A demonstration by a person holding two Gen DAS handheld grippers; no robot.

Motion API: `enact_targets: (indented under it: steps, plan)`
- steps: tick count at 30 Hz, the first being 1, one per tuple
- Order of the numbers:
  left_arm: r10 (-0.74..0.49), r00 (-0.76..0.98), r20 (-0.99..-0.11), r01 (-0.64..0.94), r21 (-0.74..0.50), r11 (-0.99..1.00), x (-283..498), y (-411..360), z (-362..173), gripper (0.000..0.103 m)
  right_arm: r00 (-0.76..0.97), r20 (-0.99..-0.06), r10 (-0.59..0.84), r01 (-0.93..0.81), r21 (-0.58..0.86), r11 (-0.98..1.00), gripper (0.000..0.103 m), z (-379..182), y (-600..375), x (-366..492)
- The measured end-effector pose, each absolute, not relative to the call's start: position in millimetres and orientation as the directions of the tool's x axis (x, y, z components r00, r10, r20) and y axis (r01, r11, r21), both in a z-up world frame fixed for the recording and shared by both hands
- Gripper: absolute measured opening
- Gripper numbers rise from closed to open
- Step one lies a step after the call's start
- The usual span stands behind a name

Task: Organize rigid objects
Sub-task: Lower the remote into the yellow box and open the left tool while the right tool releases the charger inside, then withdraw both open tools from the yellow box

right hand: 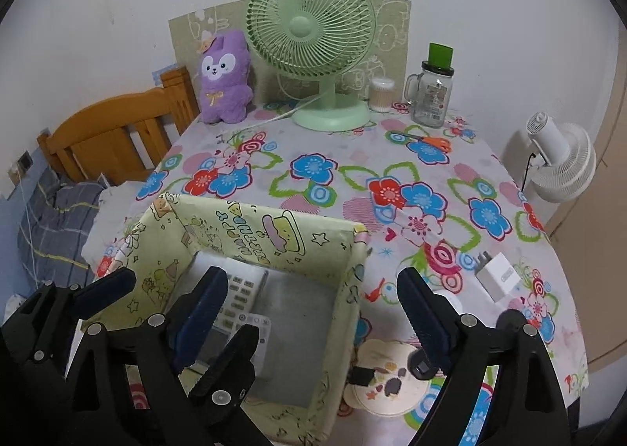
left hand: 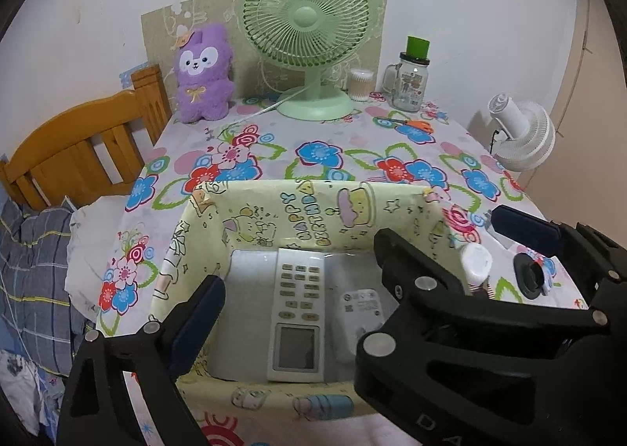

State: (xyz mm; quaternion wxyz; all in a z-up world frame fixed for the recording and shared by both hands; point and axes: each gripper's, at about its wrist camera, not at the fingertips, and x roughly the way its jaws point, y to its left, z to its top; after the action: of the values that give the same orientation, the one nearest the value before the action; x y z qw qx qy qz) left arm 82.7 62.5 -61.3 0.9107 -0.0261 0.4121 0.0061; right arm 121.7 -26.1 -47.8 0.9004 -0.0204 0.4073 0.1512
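Left gripper (left hand: 298,281): your jaws stand wide apart over the box, nothing between the pads; it hangs above the remote and points steeply down.
Right gripper (right hand: 313,305): your jaws are spread wide and empty too, one finger over the box's near right corner, the other out over the tabletop.
Box (right hand: 352,289): the yellow birthday-print box sits at the near edge of the floral tabletop (right hand: 352,156), open at the top.
Already inside: the white remote (left hand: 298,305) lies flat, buttons up, along the box floor; a small white labelled device (left hand: 362,303) lies just beside it on the right.
Still outside: a white charger plug (right hand: 497,275) lies to the right of the box, well clear of its wall; a round patterned disc (right hand: 392,379) lies near the box's right wall, with a small dark piece (right hand: 362,375) at its edge.
Step in hand, as I judge it: both drops look done, so you should clear the box and go for the next loose item.
How to do it well: lift straight up first so no finger catches the soft box wall, then swing the right gripper to the plug.
Approach: come down with the jaws across the plug's narrow sides, prongs pointing away from the pads.
Risk: the cloth is loose; a dragging finger could bunch it and shift the box.
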Motion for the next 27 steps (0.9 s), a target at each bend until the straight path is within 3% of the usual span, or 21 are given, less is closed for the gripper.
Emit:
enact_targets:
  steps: [27]
  plan:
    - [-0.023, 0.694, -0.719, -0.004, -0.036, 0.999, 54, 2, -46, 0.097, 0.673, -0.706, 0.219, -0.249, 0.063, 0.967, 0.095, -31, -92, 88]
